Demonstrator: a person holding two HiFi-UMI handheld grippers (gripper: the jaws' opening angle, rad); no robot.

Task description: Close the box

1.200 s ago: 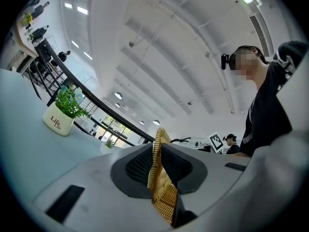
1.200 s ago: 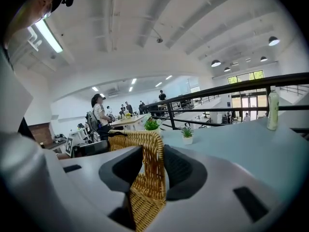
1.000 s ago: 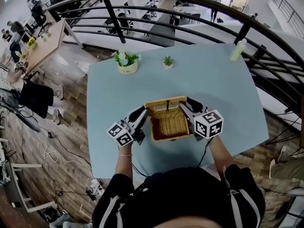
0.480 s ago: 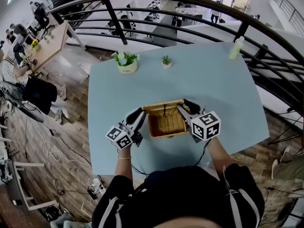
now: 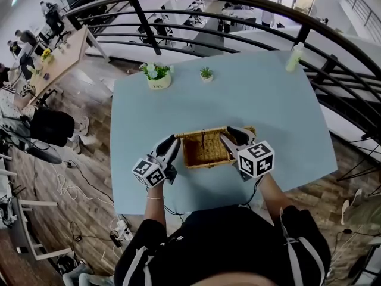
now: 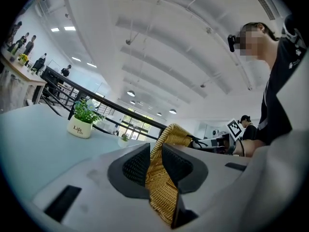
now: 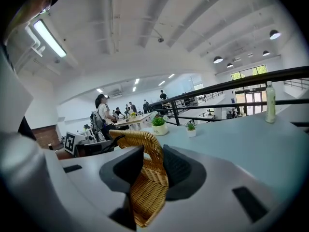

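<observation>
A woven wicker box (image 5: pixel 205 154) stands on the pale blue table (image 5: pixel 268 100) in front of me. Its hinged lid (image 5: pixel 202 133) leans over the opening. My left gripper (image 5: pixel 171 144) is shut on the lid's left end; in the left gripper view the gripper (image 6: pixel 155 151) has wicker (image 6: pixel 163 192) pinched between its pads. Those jaws have just been opening a little, with the wicker still between them. My right gripper (image 5: pixel 228 137) is shut on the lid's right end, and the right gripper view shows the gripper (image 7: pixel 153 161) with the weave (image 7: pixel 145 197) between its pads.
A white pot of flowers (image 5: pixel 155 76), a small green plant (image 5: pixel 206 74) and a pale bottle (image 5: pixel 292 60) stand along the table's far side. A black railing (image 5: pixel 309 31) curves behind the table. The wooden floor drops away at the left.
The lid has tipped further down over the box's opening. Both grippers have moved with it, toward me, and less of the box's inside shows.
</observation>
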